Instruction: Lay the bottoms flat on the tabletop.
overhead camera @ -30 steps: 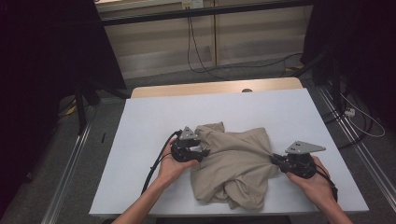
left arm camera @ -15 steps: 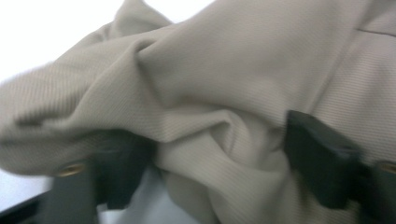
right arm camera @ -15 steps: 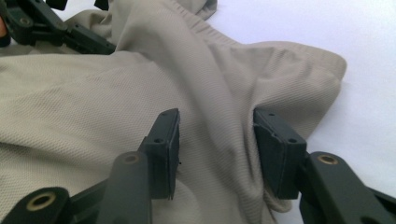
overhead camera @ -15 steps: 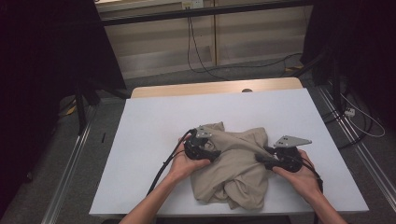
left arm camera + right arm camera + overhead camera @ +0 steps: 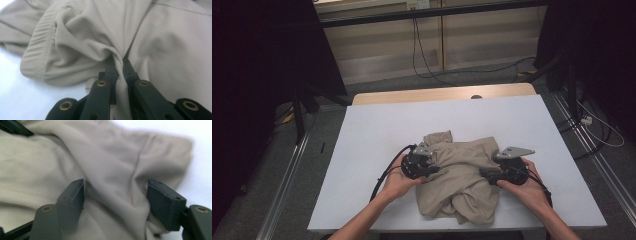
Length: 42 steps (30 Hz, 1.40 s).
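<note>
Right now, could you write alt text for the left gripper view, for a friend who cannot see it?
Two black fingers of the left gripper are pinched shut on a twisted fold of a crumpled beige shirt. The knit fabric bunches up from the pinch and spreads across the view, with a patch of white table at lower left.

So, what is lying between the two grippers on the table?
The crumpled beige garment spans the stretch from the left gripper, shut on a fold, to the open right gripper, in the high view.
</note>
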### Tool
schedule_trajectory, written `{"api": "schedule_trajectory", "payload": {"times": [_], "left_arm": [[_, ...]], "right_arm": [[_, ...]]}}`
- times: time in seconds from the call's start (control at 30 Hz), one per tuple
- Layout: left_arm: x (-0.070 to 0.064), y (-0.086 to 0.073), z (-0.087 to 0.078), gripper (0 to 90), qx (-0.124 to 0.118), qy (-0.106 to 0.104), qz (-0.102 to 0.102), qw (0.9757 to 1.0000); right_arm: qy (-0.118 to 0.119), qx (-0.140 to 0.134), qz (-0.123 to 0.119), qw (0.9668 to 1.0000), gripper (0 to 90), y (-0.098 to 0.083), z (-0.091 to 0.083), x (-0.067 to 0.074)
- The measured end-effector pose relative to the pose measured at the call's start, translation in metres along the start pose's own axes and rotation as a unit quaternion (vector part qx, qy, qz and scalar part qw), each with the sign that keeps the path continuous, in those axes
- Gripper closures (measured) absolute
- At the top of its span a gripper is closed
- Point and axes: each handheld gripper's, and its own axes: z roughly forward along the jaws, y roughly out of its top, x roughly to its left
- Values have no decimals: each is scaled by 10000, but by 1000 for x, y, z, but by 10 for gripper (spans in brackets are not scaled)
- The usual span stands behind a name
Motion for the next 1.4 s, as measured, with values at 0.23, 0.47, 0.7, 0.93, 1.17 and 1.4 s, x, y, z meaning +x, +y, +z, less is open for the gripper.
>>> {"api": "schedule_trajectory", "payload": {"times": [0.23,0.47,0.7,0.93,1.17,1.4], "left_arm": [[-11,-20,-22,869,-11,-182,-121,9998],[-27,-43,-47,869,11,-357,-156,9992],[-28,-48,-60,681,-299,-213,-266,9990],[-11,-41,-79,380,-807,143,-462,9956],[16,-33,-82,413,-1101,411,-952,9885],[35,-18,-48,477,-711,537,-1125,9897]], "right_arm": [[425,71,-66,9990,809,-2,-5,13],[898,140,-350,9953,832,-10,-21,37],[736,-44,-367,9966,578,-10,-29,42],[565,-469,-147,9972,396,7,-43,23],[582,-921,70,9940,523,25,-57,6],[171,-488,19,9987,669,42,-13,-14]]}}
